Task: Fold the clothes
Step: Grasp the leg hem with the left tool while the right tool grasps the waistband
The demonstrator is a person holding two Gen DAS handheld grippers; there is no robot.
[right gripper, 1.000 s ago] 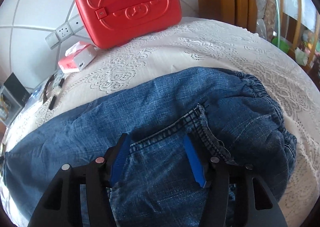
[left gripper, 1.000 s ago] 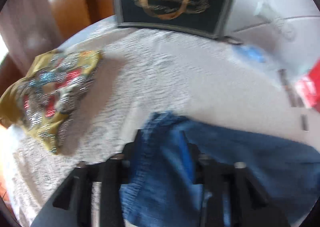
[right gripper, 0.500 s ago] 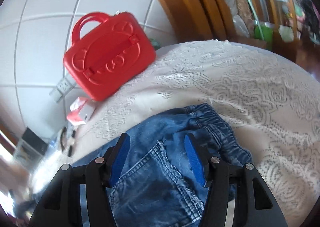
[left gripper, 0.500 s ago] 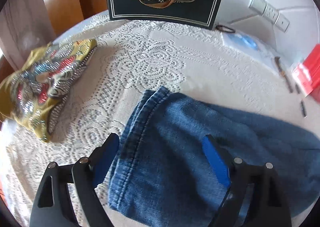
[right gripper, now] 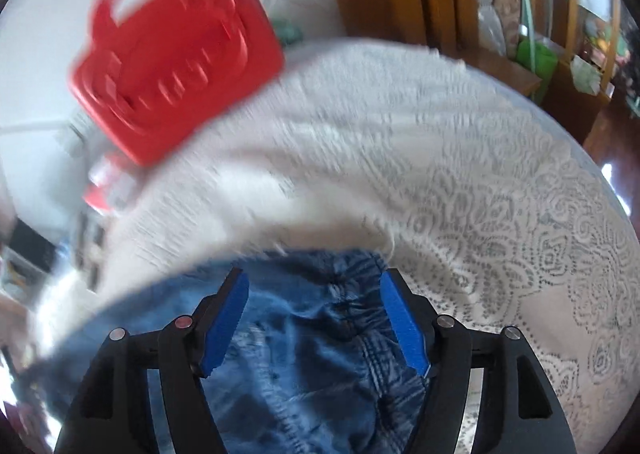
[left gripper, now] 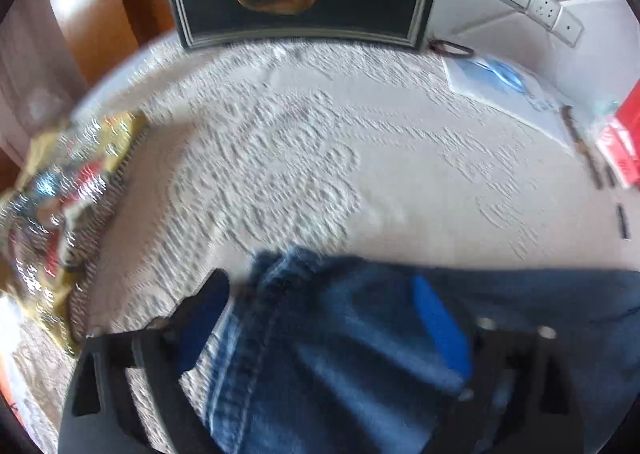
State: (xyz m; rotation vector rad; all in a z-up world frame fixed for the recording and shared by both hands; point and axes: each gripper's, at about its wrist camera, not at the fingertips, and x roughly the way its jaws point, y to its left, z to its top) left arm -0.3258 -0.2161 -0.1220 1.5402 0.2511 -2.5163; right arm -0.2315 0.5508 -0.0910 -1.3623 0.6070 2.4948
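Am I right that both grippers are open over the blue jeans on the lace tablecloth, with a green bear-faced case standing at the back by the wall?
Nearly. The case is red, not green, as the right wrist view shows. The rest holds: the left gripper and the right gripper are both open over the blue jeans on the lace tablecloth.

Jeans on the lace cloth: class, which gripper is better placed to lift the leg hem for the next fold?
Left. The left gripper straddles the jeans at the leg hem; the right gripper sits open over the elastic waistband.
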